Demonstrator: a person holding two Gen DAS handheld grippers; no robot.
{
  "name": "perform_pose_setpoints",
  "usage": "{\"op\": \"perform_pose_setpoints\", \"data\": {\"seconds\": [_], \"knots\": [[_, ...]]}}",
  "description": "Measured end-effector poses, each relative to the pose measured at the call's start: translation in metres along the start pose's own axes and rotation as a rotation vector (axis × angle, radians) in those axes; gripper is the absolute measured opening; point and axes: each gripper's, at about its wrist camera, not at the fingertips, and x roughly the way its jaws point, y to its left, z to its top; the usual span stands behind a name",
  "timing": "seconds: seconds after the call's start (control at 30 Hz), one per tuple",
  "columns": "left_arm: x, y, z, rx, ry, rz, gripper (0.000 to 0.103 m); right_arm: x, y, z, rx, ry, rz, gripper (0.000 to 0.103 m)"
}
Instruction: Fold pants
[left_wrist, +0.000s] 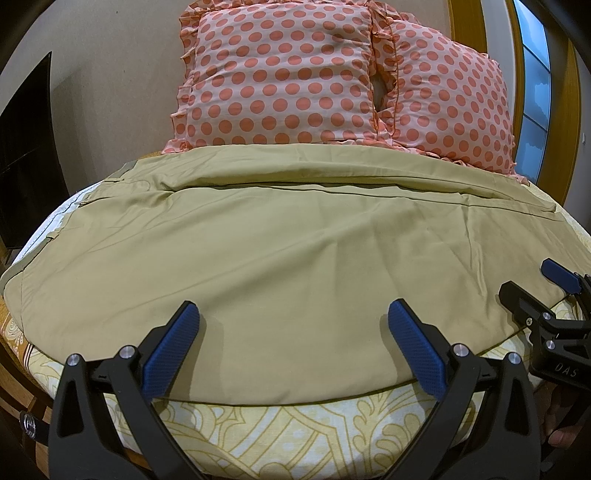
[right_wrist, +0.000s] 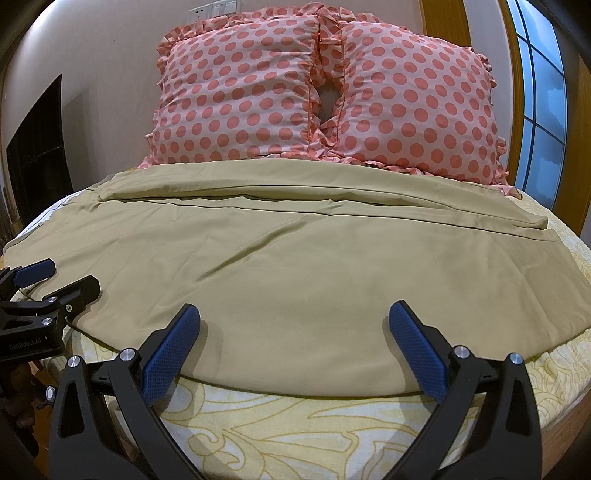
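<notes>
Lying spread flat across the bed (left_wrist: 258, 435), the khaki pants (left_wrist: 277, 258) are seen with both legs side by side, the far leg just below two dotted pillows (right_wrist: 325, 96). The near edge of the pants is approached by both grippers. The left gripper (left_wrist: 293, 321) is held with its jaws wide apart over that edge, nothing between them. The right gripper (right_wrist: 294, 321) is likewise held wide open above the cloth, further along the same edge. A window (right_wrist: 539, 92) is visible at the right.
</notes>
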Motion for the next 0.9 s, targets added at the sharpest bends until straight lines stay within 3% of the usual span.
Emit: {"op": "perform_pose_setpoints", "data": {"seconds": [0.9], "knots": [[-0.0001,-0.0001,0.0000,0.001,-0.002,0.000,0.101,-0.0014,0.0002,-0.0003,0.000,-0.007,0.000,0.102]]}}
